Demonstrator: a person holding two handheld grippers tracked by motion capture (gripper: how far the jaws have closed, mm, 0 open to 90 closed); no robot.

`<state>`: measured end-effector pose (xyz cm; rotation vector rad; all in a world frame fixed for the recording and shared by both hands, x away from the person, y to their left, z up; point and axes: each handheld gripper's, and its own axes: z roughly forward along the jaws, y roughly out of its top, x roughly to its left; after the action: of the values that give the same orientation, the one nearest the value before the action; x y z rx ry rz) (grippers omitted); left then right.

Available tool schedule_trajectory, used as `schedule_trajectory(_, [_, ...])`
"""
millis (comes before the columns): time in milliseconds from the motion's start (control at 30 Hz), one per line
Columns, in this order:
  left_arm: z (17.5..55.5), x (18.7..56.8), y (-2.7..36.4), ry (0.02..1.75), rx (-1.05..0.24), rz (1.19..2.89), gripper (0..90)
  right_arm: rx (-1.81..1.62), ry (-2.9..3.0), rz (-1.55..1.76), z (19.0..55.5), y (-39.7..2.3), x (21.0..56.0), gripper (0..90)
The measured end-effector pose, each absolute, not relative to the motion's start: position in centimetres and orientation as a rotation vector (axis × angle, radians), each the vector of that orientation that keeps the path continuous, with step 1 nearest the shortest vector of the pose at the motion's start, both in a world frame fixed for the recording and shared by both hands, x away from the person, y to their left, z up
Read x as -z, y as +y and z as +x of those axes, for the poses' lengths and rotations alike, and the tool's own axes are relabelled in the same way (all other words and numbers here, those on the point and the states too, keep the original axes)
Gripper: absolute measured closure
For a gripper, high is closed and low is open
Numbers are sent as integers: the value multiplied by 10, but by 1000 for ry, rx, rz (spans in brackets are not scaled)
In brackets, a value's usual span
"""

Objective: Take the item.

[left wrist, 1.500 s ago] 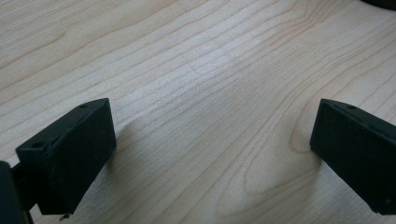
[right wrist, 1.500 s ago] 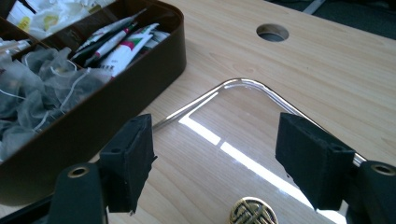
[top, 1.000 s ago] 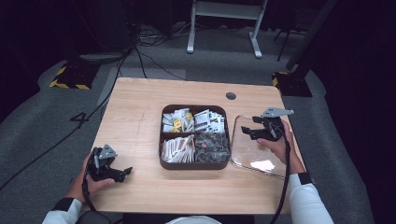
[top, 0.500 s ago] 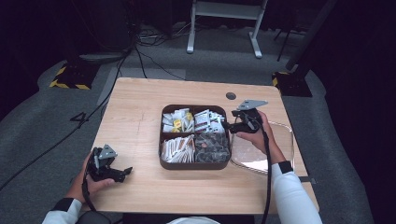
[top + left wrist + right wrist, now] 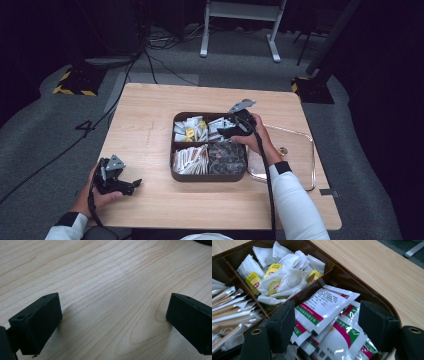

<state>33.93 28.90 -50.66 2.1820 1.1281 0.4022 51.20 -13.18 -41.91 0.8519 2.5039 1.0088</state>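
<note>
sachets (image 5: 325, 306): white, green-pink bands | box (image 5: 175, 172): dark brown | table (image 5: 145, 125): light woodgrain

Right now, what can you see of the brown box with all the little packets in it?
The brown box is a dark, shiny-looking square tray with rounded corners, lying flat in the middle of the wooden table. Cross walls split it into four compartments: tea bags with yellow tags, white sachets with green and red stripes, long paper sticks, and dark packets. The right gripper hovers open above the striped sachets. A clear lid lies beside it.
</note>
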Motion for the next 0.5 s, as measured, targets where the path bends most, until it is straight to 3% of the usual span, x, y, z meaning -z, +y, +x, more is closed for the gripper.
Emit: schedule_trajectory(500, [339, 507, 289, 1128, -402, 2182, 5, -909, 2552, 957, 539, -115, 441, 293])
